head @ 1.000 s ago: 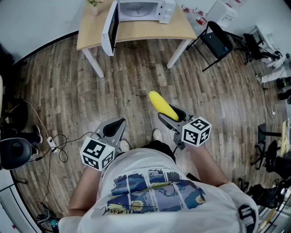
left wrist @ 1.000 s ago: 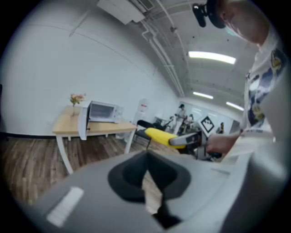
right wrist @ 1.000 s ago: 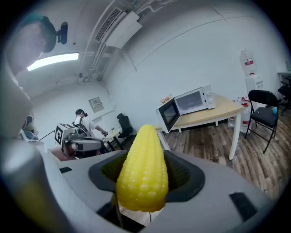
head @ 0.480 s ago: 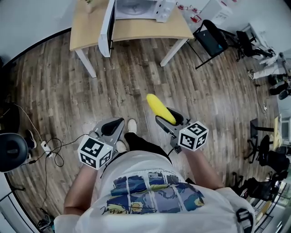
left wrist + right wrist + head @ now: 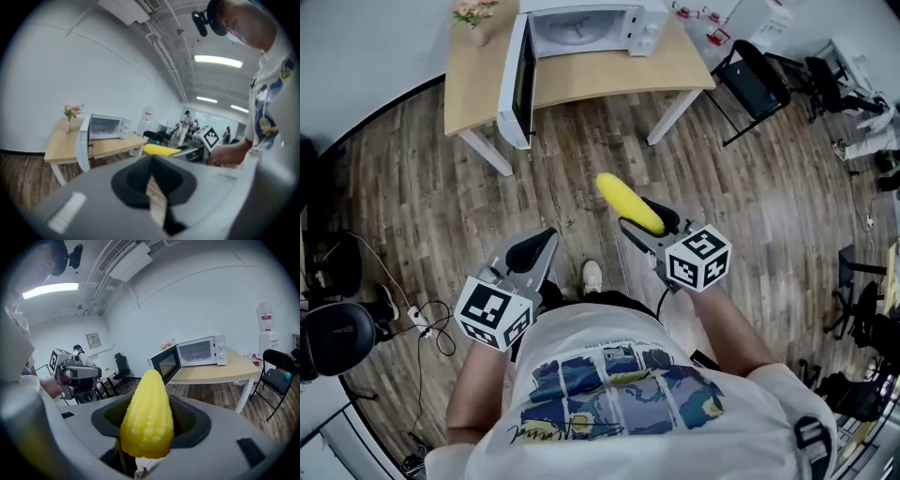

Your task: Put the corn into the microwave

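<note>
A yellow corn cob [image 5: 629, 203] [image 5: 146, 414] sticks out of my right gripper [image 5: 649, 217] [image 5: 147, 427], which is shut on it above the wooden floor. My left gripper [image 5: 532, 253] [image 5: 152, 185] is shut with nothing in it, held low to the left. The white microwave [image 5: 591, 26] [image 5: 199, 351] [image 5: 107, 126] stands on a light wooden table [image 5: 609, 75] ahead, its door [image 5: 515, 82] swung wide open toward the left. The corn also shows in the left gripper view [image 5: 161, 150].
A vase of pink flowers [image 5: 474, 15] sits on the table's left end. A black folding chair [image 5: 750, 84] stands right of the table. Cables [image 5: 422, 314] and a black stool [image 5: 336, 337] lie at the left. Office chairs stand at the far right.
The table and microwave have come nearer and lower in the head view as the person steps forward. Both grippers keep their hold and pose.
</note>
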`<state>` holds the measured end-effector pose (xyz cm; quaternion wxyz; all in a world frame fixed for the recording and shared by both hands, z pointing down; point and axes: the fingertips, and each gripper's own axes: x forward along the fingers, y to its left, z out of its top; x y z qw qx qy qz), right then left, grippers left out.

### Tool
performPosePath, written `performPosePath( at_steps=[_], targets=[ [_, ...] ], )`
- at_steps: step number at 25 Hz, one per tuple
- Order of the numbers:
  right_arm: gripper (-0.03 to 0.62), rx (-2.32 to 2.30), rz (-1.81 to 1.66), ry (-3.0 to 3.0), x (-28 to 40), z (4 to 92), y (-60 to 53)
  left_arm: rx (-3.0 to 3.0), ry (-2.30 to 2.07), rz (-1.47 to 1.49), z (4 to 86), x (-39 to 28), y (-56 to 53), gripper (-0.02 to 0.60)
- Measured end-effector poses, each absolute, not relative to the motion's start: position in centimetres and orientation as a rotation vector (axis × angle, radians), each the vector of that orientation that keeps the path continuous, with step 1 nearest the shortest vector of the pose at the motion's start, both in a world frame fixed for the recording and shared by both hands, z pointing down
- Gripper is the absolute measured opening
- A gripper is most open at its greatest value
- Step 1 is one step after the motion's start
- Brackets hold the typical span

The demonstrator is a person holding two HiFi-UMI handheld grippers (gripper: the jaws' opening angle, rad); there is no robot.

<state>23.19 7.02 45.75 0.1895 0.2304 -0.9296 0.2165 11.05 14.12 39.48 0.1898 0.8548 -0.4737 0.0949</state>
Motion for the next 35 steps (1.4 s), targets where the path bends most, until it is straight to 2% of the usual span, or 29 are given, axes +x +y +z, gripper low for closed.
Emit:
performPosePath(
  at_steps=[6, 23, 35],
  targets=[
    [0.250, 0.709, 0.627, -2.589, 21.0, 47.0, 2.3, 2.432, -1.267, 0.261, 39.9, 8.9, 10.8, 0.009],
    [0.250, 1.127, 0.625, -2.461, 11.4, 47.5, -12.6, 2.557, -1.151, 0.248, 37.5, -7.8, -0.4, 0.009],
    [0.250, 1.109, 0.523, -2.407, 9.6, 51.1, -28.7, 2.484, -1.244, 0.252, 37.5, -8.1, -9.2, 0.009]
  ],
)
